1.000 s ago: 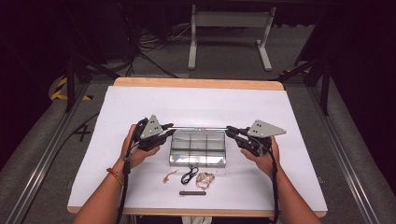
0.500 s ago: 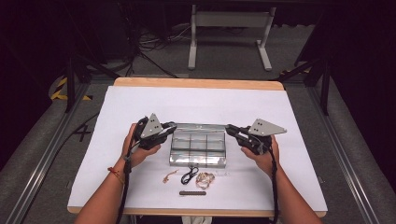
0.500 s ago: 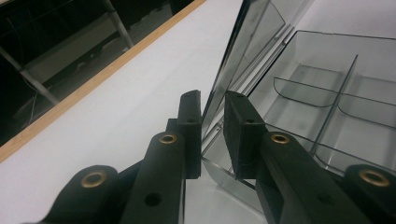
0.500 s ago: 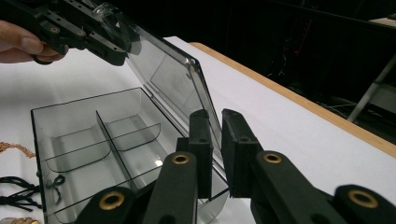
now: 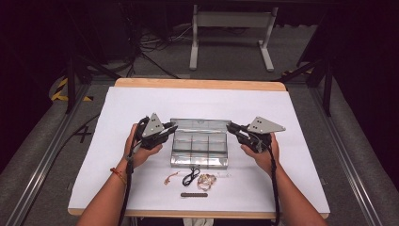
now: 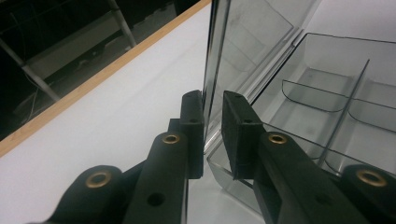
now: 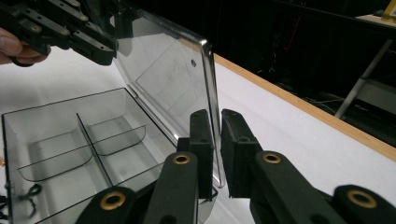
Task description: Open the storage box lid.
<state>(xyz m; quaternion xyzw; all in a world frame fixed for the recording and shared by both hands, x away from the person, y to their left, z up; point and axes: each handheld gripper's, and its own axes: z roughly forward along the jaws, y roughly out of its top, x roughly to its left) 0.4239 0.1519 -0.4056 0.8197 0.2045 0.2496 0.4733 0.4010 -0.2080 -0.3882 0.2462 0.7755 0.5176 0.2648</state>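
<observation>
A clear plastic compartment box (image 5: 200, 149) lies mid-table with its lid (image 5: 200, 125) raised along the far side. My left gripper (image 5: 175, 126) is shut on the lid's left edge, and its jaws have just been closing on it. In the left gripper view the lid (image 6: 247, 37) stands thin between the left gripper (image 6: 212, 100) pads, above the box's empty compartments (image 6: 327, 93). My right gripper (image 5: 229, 126) is shut on the lid's right edge. In the right gripper view the lid (image 7: 168, 74) runs from the right gripper (image 7: 216, 116) across to the left gripper (image 7: 93, 42), over the box (image 7: 70, 140).
In front of the box lie a black cord (image 5: 190, 176), a small tangle of jewellery (image 5: 205, 180), a copper-coloured piece (image 5: 170, 178) and a dark bar (image 5: 194, 194). White paper (image 5: 306, 155) covers the table, whose wooden edge (image 5: 200, 84) runs along the far side.
</observation>
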